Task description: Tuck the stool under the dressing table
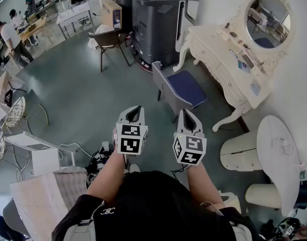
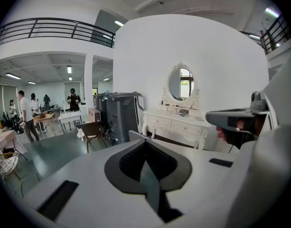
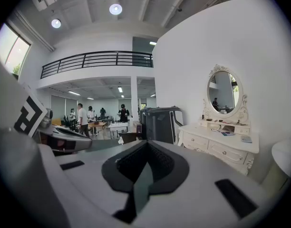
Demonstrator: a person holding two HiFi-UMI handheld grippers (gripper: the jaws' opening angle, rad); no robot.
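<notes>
Approach step. Stool (image 1: pixel 187 88) untouched, at 12 o'clock of grippers, beside dressing table (image 1: pixel 221 59) at 2 o'clock, not tucked. Left gripper (image 1: pixel 135 112), right gripper (image 1: pixel 187 116): fingers together, empty. Next, probably: reach backrest, push stool toward table.

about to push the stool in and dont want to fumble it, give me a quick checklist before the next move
1. left claw shut and empty: ok
2. right claw shut and empty: ok
3. claws on the stool: not ok, both hang short of it
4. stool's seat faces the dressing table: ok
5. room under the table for the seat: cannot tell, the top hides it
</notes>
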